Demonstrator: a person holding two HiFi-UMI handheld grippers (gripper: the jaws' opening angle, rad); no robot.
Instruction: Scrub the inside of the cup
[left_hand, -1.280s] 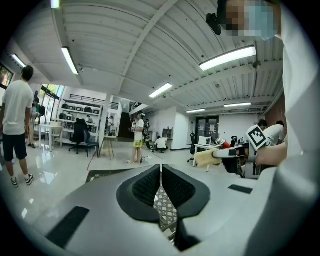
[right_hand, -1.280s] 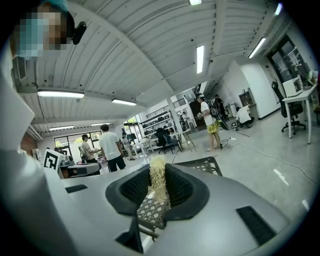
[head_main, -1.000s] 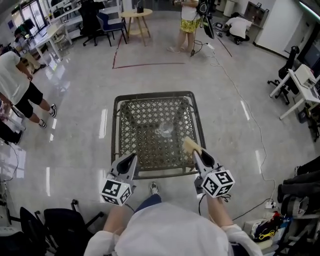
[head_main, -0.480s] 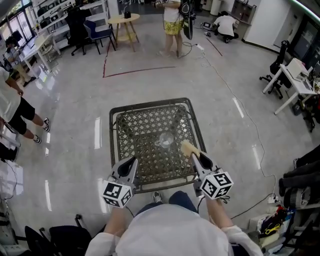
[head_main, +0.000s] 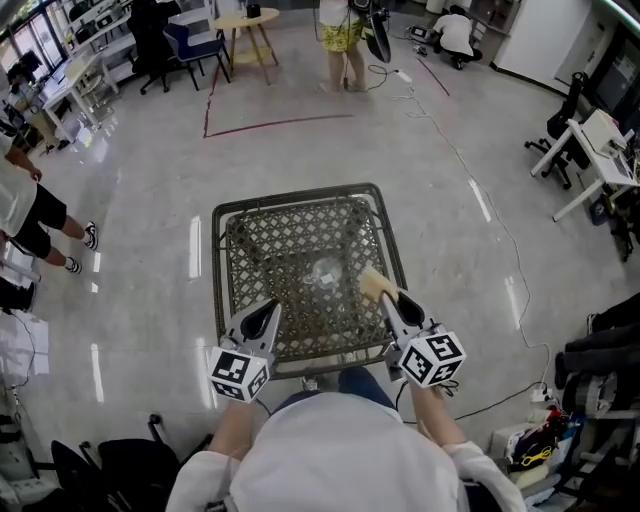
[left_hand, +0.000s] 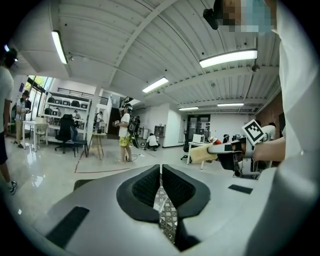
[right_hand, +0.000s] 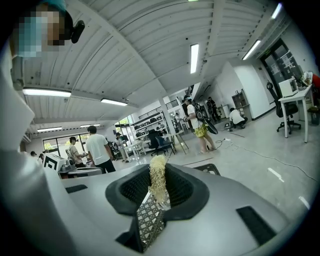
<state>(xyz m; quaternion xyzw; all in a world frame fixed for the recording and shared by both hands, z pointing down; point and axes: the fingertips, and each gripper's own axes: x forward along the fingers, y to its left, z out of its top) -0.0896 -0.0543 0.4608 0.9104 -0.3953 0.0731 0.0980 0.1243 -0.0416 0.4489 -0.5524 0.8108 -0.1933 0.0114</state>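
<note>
Wire-lattice bench (head_main: 300, 192): square, rimmed, floor (head_main: 140, 260) all round
Glass cup (head_main: 327, 272): mid-bench
Left hand-held gripper (head_main: 268, 310): jaws together, empty
Right hand-held gripper (head_main: 388, 300): clamping yellow sponge (head_main: 372, 283)

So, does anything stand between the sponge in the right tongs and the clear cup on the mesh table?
Nothing visible does. The yellowish fibrous sponge, clamped in the right tongs, hangs just right of the clear glass cup, with only bare metal lattice tabletop between them.
</note>
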